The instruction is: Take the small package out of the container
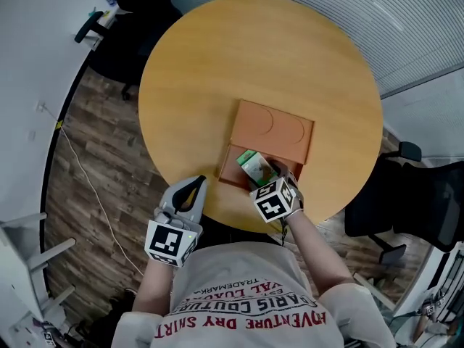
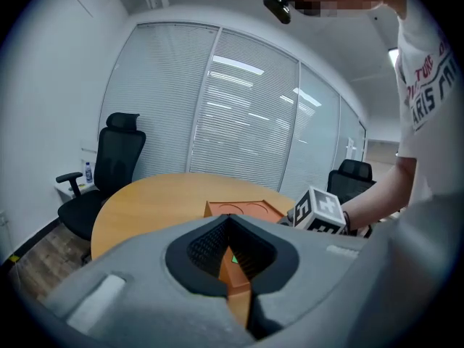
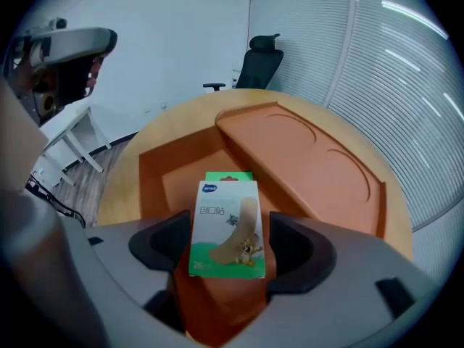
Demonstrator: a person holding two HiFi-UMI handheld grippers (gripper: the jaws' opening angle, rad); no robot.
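Note:
An orange container (image 1: pixel 230 167) lies open on the round wooden table (image 1: pixel 217 71), with its lid (image 1: pixel 274 130) folded back toward the far side. A small green and white package (image 1: pixel 255 165) of plasters stands upright in the tray. My right gripper (image 1: pixel 270 172) is at the tray's near edge, and in the right gripper view its jaws stand wide on either side of the package (image 3: pixel 226 227) without pressing it. My left gripper (image 1: pixel 197 183) hovers at the table's near left edge, shut and holding nothing. In the left gripper view, the container (image 2: pixel 239 209) lies ahead.
Black office chairs stand to the right (image 1: pixel 406 201) and at the far left (image 1: pixel 119 46) of the table. A white desk (image 1: pixel 36 64) runs along the left side, and a cable (image 1: pixel 90 191) trails over the wooden floor. Window blinds (image 1: pixel 377 13) fill the far right.

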